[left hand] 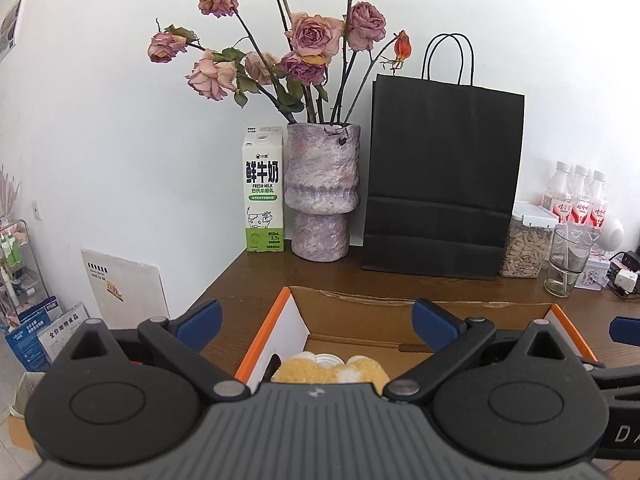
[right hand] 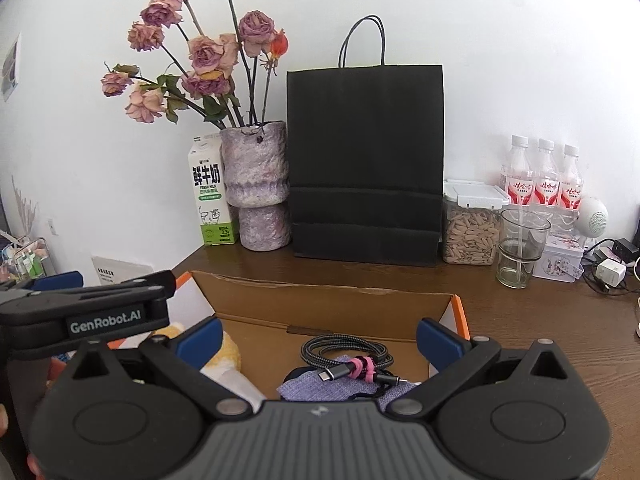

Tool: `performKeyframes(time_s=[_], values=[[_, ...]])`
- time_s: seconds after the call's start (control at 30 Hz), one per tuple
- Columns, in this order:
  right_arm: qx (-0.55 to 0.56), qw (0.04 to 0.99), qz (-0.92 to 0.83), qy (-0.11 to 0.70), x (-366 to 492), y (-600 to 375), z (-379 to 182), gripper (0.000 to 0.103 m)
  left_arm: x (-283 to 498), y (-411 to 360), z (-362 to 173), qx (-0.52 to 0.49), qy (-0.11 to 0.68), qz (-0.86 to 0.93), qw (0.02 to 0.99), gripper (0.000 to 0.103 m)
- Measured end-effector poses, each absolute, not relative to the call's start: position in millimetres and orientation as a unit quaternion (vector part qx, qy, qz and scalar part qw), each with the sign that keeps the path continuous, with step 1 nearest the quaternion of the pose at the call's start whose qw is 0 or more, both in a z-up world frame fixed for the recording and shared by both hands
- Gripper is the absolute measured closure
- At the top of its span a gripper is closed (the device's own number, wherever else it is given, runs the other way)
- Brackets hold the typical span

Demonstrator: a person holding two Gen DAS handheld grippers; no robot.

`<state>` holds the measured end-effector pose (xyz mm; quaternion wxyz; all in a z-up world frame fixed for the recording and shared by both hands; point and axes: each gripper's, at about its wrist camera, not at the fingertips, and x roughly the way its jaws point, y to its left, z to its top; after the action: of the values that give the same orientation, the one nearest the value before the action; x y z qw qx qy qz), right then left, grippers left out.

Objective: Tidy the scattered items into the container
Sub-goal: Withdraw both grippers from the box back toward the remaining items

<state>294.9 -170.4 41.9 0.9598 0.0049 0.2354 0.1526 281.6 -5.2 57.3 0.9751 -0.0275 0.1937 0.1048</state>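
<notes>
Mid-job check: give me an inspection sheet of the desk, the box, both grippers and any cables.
Surface: brown wooden desk, bare around the box.
Job's things: open cardboard box holds a coiled cable, a purple fabric pouch and a yellow plush toy.
Clutter: milk carton, vase of roses, black paper bag, seed jar, glass, three bottles.
Grippers: left gripper open, empty; right gripper open, empty.
Cables: chargers and leads at far right.
Surroundings: white wall.
</notes>
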Motion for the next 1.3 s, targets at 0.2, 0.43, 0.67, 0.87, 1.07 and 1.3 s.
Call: performKeyframes(time_s=[0.2, 0.43, 0.67, 0.87, 1.07, 1.3], values=[[0.003, 0.963, 0.154, 0.22, 258.4, -174.7, 48.9, 0.0, 245.0, -0.5, 61.2, -0.042, 0.19, 0.095, 0.976, 0.0], [-0.004, 0.964, 0.159, 0.212, 215.3, -184.3, 48.7, 0.0, 200.5, -1.1, 63.7, -0.039, 0.181, 0.083, 0.979, 0.0], [-0.015, 0.961, 0.168, 0.219, 180.3, -188.6, 37.3, 0.0, 169.1, -2.2, 55.2, -0.029, 0.191, 0.073, 0.979, 0.0], [-0.03, 0.961, 0.164, 0.22, 152.9, -191.4, 24.7, 0.0, 143.5, -1.9, 42.4, -0.022, 0.195, 0.065, 0.978, 0.0], [-0.04, 0.962, 0.156, 0.221, 130.6, -199.3, 7.9, 0.0, 120.9, 0.6, 19.5, -0.016, 0.2, 0.063, 0.978, 0.0], [-0.033, 0.961, 0.143, 0.234, 119.5, -211.7, -21.8, 0.0, 109.6, 8.7, -12.7, -0.023, 0.213, 0.061, 0.975, 0.0]])
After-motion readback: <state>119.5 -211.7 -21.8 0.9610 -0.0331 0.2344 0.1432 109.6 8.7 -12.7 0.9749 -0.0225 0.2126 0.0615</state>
